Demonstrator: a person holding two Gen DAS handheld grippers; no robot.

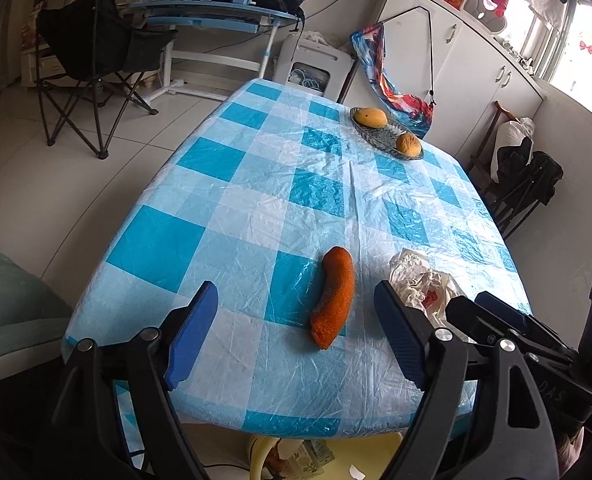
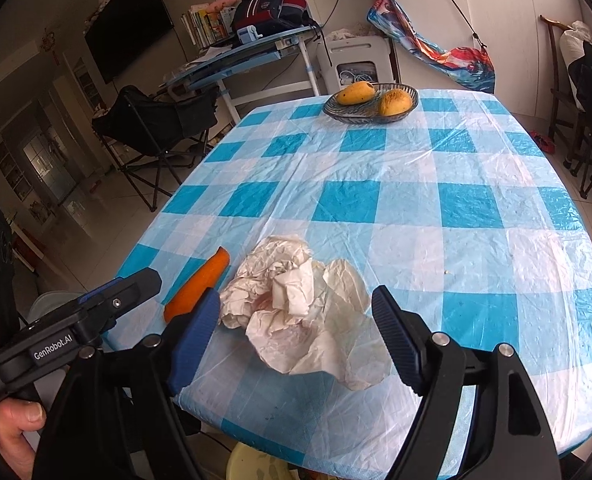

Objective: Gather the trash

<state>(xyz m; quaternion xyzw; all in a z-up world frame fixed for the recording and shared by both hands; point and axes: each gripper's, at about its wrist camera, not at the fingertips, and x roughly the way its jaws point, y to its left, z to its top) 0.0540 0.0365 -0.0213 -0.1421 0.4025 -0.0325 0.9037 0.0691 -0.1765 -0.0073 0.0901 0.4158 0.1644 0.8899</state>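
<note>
An orange curved piece [image 1: 333, 297] lies near the front edge of the blue-checked table [image 1: 256, 184], just ahead of my left gripper [image 1: 295, 290] and between its open fingertips, untouched. To its right sits a crumpled white plastic bag [image 1: 420, 280]. In the right wrist view that bag [image 2: 296, 308] lies between the spread fingers of my right gripper [image 2: 296, 294], whose pads do not press on it. The orange piece [image 2: 204, 280] shows to the bag's left. The left gripper [image 2: 128, 288] reaches in from the left, held by a hand [image 2: 16, 420].
A glass dish [image 2: 336, 114] with two mangoes stands at the table's far end [image 1: 376, 140]. A yellow bin [image 1: 336, 456] sits on the floor under the table's front edge. A black folding chair [image 1: 92, 60] and a desk stand beyond on the left.
</note>
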